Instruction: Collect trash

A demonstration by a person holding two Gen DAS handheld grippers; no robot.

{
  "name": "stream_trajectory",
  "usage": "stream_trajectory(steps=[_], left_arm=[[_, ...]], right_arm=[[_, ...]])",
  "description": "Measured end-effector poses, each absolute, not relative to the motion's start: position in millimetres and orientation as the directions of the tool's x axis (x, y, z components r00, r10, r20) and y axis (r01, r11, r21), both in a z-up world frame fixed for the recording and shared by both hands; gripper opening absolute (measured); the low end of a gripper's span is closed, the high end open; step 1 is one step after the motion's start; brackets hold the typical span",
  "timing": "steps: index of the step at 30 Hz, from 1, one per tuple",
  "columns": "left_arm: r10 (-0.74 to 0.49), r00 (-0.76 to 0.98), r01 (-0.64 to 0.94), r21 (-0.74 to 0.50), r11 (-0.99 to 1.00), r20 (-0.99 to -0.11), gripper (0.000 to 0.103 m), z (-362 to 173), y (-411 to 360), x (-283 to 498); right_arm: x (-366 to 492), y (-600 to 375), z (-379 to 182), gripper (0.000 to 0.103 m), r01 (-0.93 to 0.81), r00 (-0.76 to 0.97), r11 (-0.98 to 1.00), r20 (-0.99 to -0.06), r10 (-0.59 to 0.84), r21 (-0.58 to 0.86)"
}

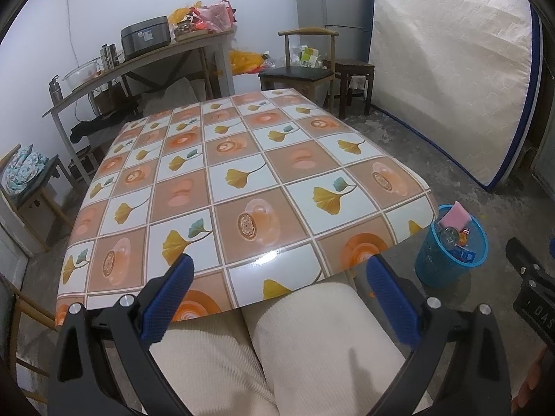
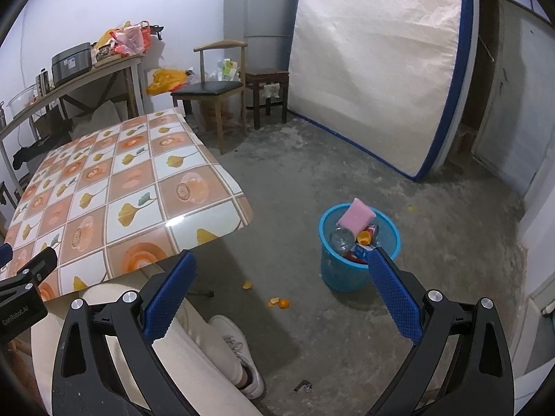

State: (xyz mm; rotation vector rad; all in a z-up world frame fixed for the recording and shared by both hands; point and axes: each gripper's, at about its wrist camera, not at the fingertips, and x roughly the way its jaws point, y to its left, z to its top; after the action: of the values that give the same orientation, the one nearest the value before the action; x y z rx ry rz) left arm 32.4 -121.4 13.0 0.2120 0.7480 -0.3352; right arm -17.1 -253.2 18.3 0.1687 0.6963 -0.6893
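Observation:
A blue mesh bin (image 2: 347,270) stands on the concrete floor right of the table, holding a pink sponge (image 2: 356,219), a clear bottle (image 2: 340,238) and coloured wrappers. The same bin (image 1: 451,256) shows in the left wrist view past the table's corner. Orange peel pieces (image 2: 279,302) lie on the floor left of the bin. My right gripper (image 2: 281,263) is open and holds nothing, hanging above the floor near the bin. My left gripper (image 1: 280,270) is open and holds nothing, over the near edge of the patterned table (image 1: 242,173).
A person's legs in cream trousers (image 1: 295,346) and a white shoe (image 2: 239,350) sit at the table's near edge. A wooden chair (image 2: 211,93) and stool (image 2: 267,79), a fridge (image 2: 263,10), a leaning mattress (image 2: 374,69) and a cluttered side table (image 1: 138,59) stand beyond.

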Motion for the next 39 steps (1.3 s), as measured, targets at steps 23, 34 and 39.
stream_trajectory(steps=[23, 34, 39], left_arm=[[-0.16, 0.695, 0.319, 0.102, 0.942, -0.701, 0.098, 15.6, -116.7, 35.3], [-0.161, 0.692, 0.325, 0.105, 0.94, -0.704, 0.098, 14.1, -119.2, 35.2], [-0.161, 0.691, 0.325, 0.105, 0.94, -0.705, 0.098, 14.0, -119.0, 35.6]], right_arm=[[-20.0, -257.4, 18.2, 0.095, 0.64, 0.554, 0.764, -0.641, -0.531, -0.079], [-20.3, -257.2, 18.6, 0.095, 0.64, 0.555, 0.764, -0.64, -0.532, -0.08], [-20.4, -257.2, 18.5, 0.095, 0.639, 0.555, 0.765, -0.641, -0.531, -0.08]])
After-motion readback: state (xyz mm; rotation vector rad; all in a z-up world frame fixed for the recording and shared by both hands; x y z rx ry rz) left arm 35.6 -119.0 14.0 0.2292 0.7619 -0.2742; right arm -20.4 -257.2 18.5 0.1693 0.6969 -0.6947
